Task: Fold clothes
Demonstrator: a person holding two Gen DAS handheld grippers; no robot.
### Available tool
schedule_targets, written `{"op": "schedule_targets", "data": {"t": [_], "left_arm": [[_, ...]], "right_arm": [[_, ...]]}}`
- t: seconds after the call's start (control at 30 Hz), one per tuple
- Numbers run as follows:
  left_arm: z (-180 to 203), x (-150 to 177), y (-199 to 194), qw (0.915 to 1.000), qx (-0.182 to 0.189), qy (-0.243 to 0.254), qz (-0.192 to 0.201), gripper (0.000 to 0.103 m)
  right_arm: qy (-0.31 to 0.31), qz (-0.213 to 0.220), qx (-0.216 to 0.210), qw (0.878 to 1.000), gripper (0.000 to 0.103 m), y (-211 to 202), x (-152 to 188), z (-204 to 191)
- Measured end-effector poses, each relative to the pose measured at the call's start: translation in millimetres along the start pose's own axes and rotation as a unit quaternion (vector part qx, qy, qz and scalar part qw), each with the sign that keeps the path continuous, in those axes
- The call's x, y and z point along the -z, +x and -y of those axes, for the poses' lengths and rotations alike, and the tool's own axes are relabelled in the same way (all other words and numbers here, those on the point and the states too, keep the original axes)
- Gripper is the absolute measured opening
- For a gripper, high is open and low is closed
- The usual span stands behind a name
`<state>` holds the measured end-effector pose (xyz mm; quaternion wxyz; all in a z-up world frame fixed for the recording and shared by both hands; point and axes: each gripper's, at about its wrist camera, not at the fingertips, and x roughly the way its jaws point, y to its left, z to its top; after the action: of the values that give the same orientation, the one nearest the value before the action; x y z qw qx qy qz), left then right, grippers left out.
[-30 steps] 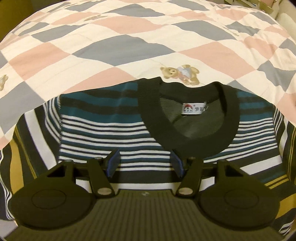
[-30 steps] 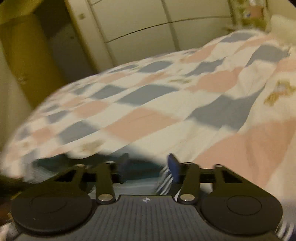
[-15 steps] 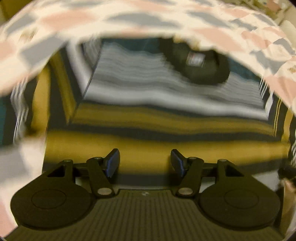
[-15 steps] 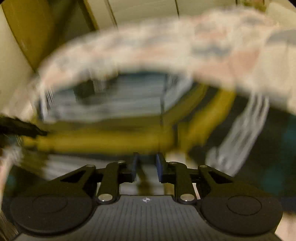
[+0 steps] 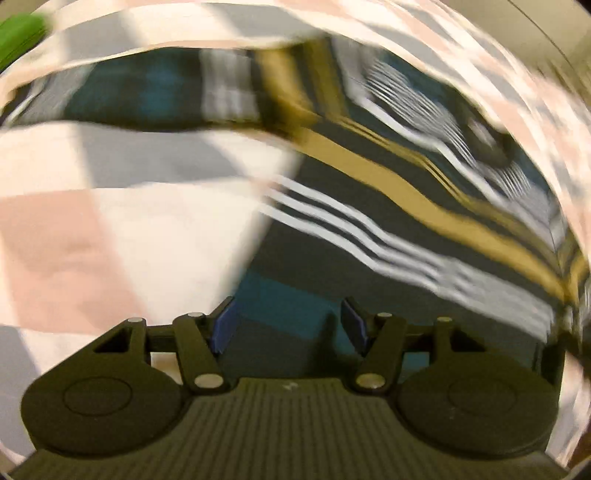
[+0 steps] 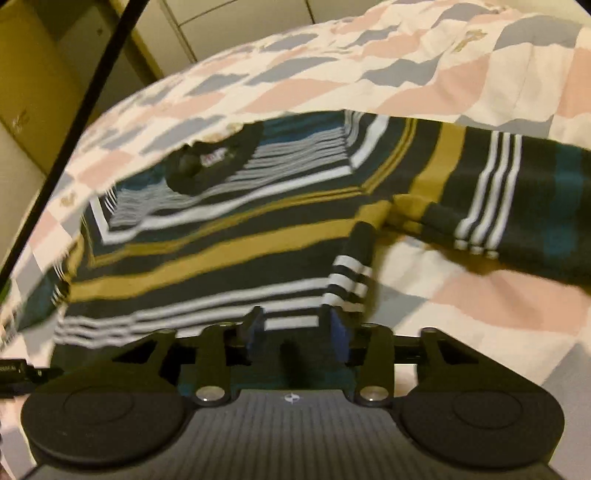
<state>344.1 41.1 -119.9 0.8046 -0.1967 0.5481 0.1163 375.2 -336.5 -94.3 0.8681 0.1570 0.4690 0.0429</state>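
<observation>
- Black left gripper (image 5: pixel 286 325) spread wide, right gripper (image 6: pixel 295 332) narrower, neither clamping cloth.
- Striped teal, mustard and white knit sweater (image 6: pixel 229 236) flat on bed, sleeve out sideways.
- Pink-grey-white checked quilt (image 6: pixel 461 74) beneath.
- Cream wardrobe doors (image 6: pixel 229 22) behind.

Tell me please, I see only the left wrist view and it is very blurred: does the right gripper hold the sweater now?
Observer: No. The right gripper is open, with its fingers apart near a lower corner of the sweater.
Operator: Is the sleeve on that side folded in?
Observer: Not yet. That sleeve lies stretched out sideways on the quilt.
Operator: Where is the collar?
Observer: The collar is at the far end of the sweater, and its label is showing.
</observation>
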Motion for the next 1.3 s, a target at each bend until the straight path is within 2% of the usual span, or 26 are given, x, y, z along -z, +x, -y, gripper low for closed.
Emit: {"op": "schedule_targets", "data": {"t": [0.07,0.1,0.17,0.2,0.23,0.37,0.53,0.7,0.77,0.83,0.9,0.97,1.0,1.07,1.13,1.2,1.3], "left_arm": [[-34.2,-18.6,-3.9,0.9987,-0.009,-0.048,0.012,0.057],[-48.2,-26.2,-5.4,0.9977,-0.016,-0.064,0.016,0.057],[-78.7,-40.8,-7.2,0.9948,-0.035,-0.093,0.024,0.057],[-94.0,-48.3,-7.7,0.9928,-0.043,-0.108,0.028,0.057],[-109.4,-56.2,-7.2,0.9906,-0.049,-0.124,0.031,0.058],[-169.8,-86.2,-4.3,0.9756,-0.053,-0.207,0.049,0.059],[-228.9,-119.8,11.0,0.9468,-0.037,-0.308,0.084,0.059],[-256.9,-135.3,26.7,0.9253,-0.027,-0.360,0.118,0.062],[-262.8,-139.8,32.6,0.9192,-0.022,-0.370,0.133,0.066],[-266.7,-144.3,37.6,0.9149,-0.019,-0.376,0.147,0.068],[-262.3,-148.4,36.9,0.9179,-0.023,-0.366,0.150,0.066],[-258.0,-152.6,36.1,0.9209,-0.026,-0.357,0.154,0.035],[-255.8,-154.7,35.7,0.9223,-0.028,-0.353,0.156,0.010],[-249.1,-158.8,32.9,0.9262,-0.032,-0.339,0.163,0.006],[-224.6,-163.5,15.2,0.9364,-0.042,-0.291,0.192,0.005],[-183.8,-170.8,-4.8,0.9485,-0.045,-0.220,0.224,0.005],[-102.0,-177.0,-32.8,0.9591,-0.007,-0.100,0.265,0.005]], "right_arm": [[-0.025,0.019,0.074,0.997,0.048,-0.6,0.6,-18.5],[-0.037,0.028,0.112,0.993,0.052,-0.9,1.0,-27.9],[-0.075,0.039,0.198,0.977,0.057,2.5,2.2,-48.8],[-0.092,0.036,0.237,0.966,0.069,6.5,3.1,-57.3],[-0.087,0.038,0.232,0.968,0.083,7.9,2.9,-61.8],[-0.065,0.048,0.203,0.976,0.081,13.0,2.0,-79.3],[-0.036,0.060,0.167,0.983,0.086,19.3,0.9,-101.1],[-0.007,0.072,0.130,0.989,0.085,25.6,-0.3,-122.9],[-0.002,0.058,0.107,0.993,0.085,34.6,1.1,-126.4],[0.006,0.041,0.102,0.994,0.085,41.0,1.4,-126.0],[0.029,0.030,0.099,0.994,0.085,46.9,-0.3,-118.9],[0.052,0.019,0.097,0.994,0.085,52.9,-2.0,-111.7],[0.062,0.017,0.098,0.993,0.085,52.9,0.1,-110.0],[0.077,0.019,0.100,0.992,0.085,50.3,1.8,-100.7],[0.087,0.023,0.103,0.991,0.084,45.6,2.4,-91.1],[0.094,0.028,0.103,0.990,0.084,39.5,1.6,-79.3],[0.109,0.037,0.100,0.988,0.084,28.1,-0.3,-57.6]]}}
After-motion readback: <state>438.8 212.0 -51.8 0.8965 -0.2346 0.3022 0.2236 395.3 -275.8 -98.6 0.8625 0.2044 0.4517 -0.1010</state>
